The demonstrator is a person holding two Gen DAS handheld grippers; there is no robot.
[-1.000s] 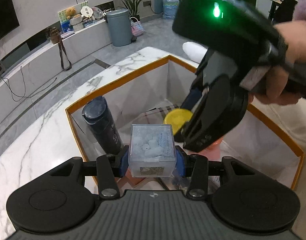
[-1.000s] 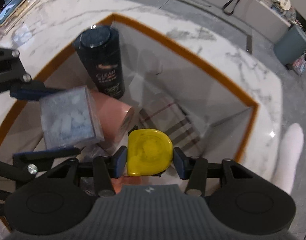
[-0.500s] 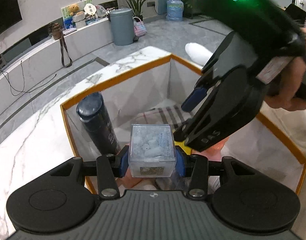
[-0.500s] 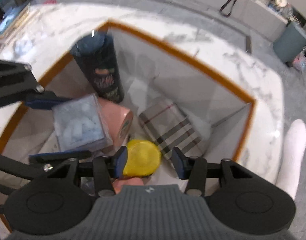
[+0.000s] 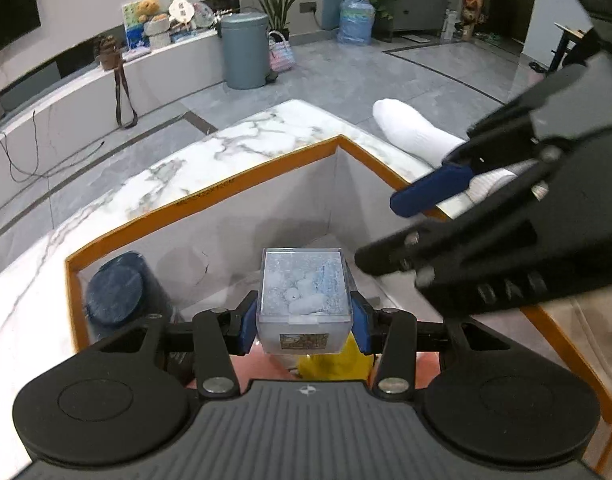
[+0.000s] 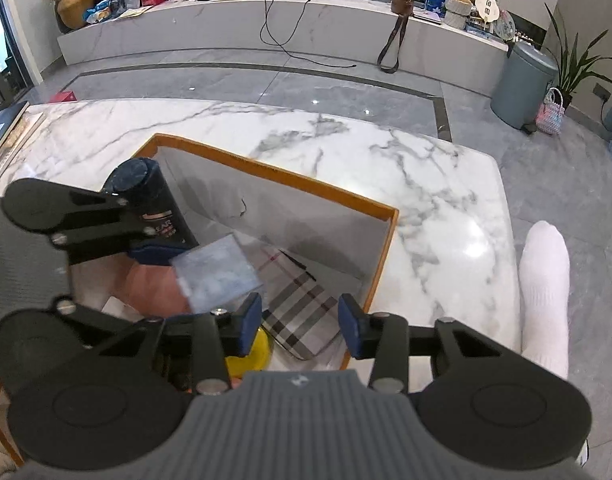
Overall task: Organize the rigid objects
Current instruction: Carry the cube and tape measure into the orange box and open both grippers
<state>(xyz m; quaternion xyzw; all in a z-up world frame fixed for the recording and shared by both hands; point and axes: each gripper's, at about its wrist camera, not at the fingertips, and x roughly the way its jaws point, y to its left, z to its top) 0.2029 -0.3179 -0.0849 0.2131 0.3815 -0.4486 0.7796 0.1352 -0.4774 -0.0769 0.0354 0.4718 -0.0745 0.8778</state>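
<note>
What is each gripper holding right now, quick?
Left gripper: shut on the clear box.
Right gripper: open, holding nothing.

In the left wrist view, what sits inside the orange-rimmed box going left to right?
Dark bottle standing in the left corner → clear plastic box held in the left claw → yellow tape measure just below it, partly hidden → right claw, open, hanging over the box's right side.

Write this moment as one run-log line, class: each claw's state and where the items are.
left claw: shut on clear box above orange-rimmed bin | right claw: open, empty | yellow item: in bin | dark bottle: upright in bin corner
</note>
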